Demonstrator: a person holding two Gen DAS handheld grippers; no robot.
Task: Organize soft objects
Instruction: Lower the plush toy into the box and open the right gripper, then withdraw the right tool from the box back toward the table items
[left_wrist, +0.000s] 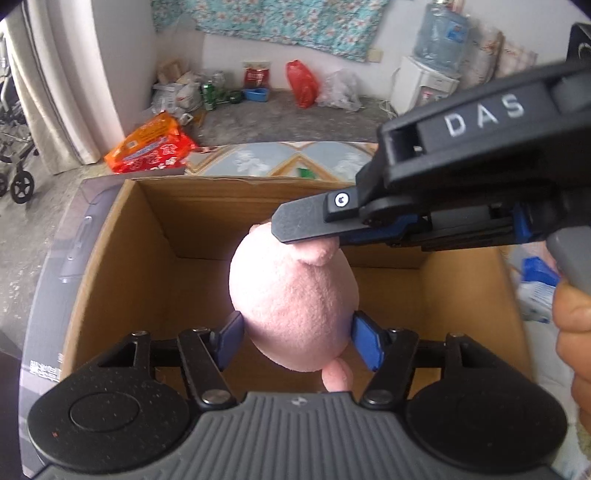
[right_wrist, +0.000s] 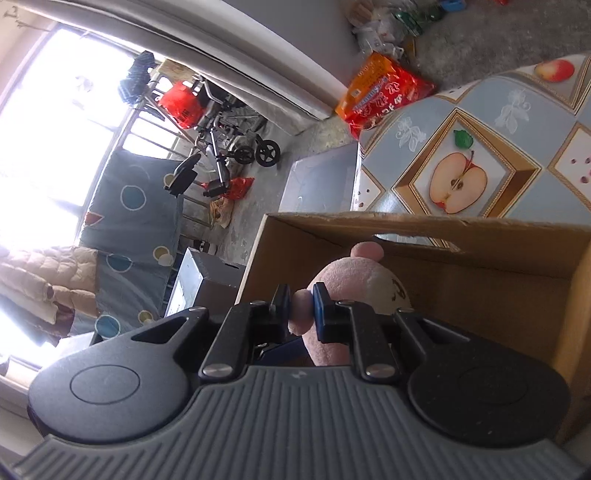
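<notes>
Placing step, I'd say: left gripper (left_wrist: 297, 341) sits low centre of its frame, blue pads touching both flanks of the pink plush toy (left_wrist: 291, 306), though whether they press or just flank it I cannot tell. Right gripper (right_wrist: 302, 308) is clamped on a small pink limb of the toy. The toy hangs over the open cardboard box (left_wrist: 155, 229); next move calls for lowering it in, then freeing both grips.

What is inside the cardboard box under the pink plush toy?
The cardboard box shows only bare brown walls and floor around the pink plush toy, which both grippers hold above it. The floor directly beneath the toy and grippers is covered from view.
</notes>
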